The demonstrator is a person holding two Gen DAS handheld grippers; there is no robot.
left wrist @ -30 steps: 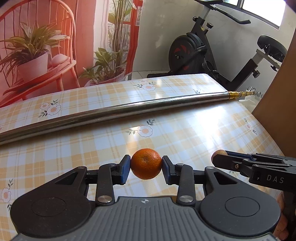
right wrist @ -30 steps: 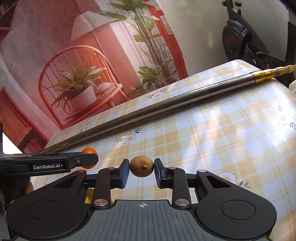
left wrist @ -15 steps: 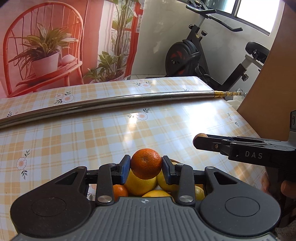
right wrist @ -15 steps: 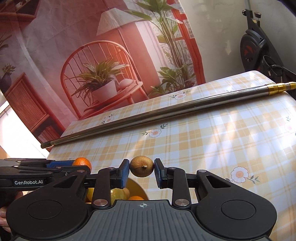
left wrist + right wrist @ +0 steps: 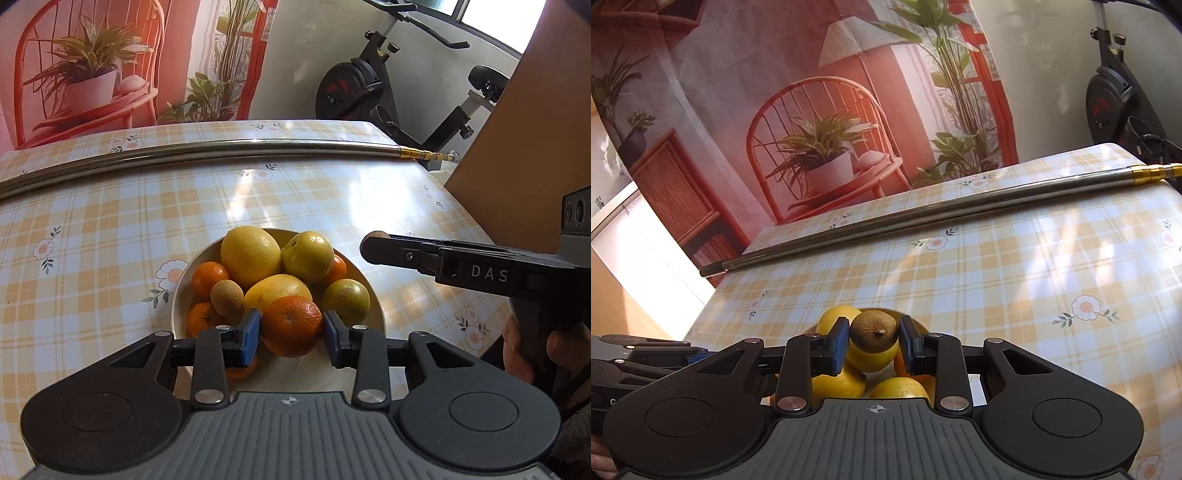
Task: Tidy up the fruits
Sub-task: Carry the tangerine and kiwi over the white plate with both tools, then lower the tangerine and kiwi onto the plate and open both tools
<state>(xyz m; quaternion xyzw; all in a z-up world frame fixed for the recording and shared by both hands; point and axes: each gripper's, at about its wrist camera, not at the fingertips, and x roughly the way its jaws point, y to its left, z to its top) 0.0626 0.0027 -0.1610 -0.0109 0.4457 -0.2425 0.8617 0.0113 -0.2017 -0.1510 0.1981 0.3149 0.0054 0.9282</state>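
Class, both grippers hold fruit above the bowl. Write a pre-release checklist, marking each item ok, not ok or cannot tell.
1. Left gripper grips the round orange mandarin: ok.
2. Right gripper grips the small brown kiwi-like fruit: ok.
3. Mandarin is over the cream round bowl: ok.
4. Brown fruit is over the bowl: ok.
5. Free room in the piled bowl: cannot tell.
6. Long steel pole lies away from the bowl: ok.
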